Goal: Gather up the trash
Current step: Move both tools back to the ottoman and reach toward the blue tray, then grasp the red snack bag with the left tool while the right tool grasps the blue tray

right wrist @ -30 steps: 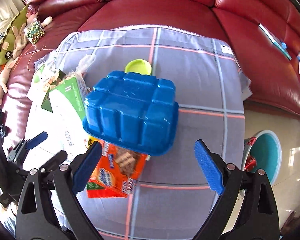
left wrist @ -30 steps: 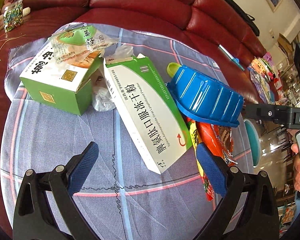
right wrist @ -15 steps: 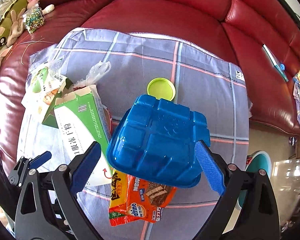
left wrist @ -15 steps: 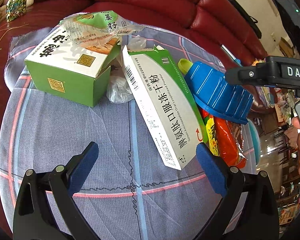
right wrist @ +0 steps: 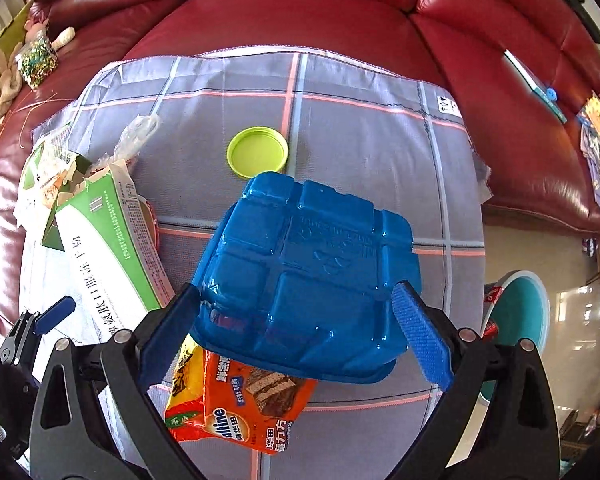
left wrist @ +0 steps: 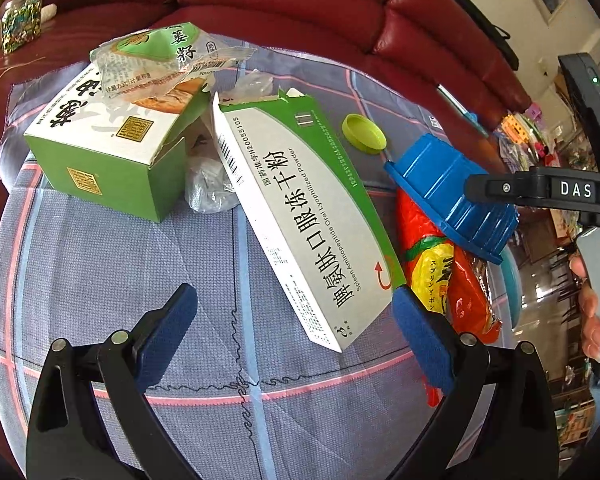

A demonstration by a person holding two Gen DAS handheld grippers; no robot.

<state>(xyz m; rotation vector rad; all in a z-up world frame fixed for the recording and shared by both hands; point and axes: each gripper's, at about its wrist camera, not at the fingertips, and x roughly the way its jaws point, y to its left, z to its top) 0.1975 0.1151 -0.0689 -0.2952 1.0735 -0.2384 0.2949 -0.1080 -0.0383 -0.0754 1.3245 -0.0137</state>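
With jaws wide, the right gripper (right wrist: 296, 330) straddles the upturned blue ribbed plastic tray (right wrist: 306, 276) atop an orange snack wrapper (right wrist: 244, 408), apparently lining up a grasp, while the left gripper (left wrist: 296, 334) hangs open nearby.

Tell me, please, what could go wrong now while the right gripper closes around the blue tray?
1. The upturned blue plastic tray looks thin, and the open right gripper straddles its ribbed walls, so it may buckle or slip.
2. The tray lies on an orange snack wrapper, which might be dragged along.
3. The tall white-and-green medicine box leans close by; a bump could topple it.
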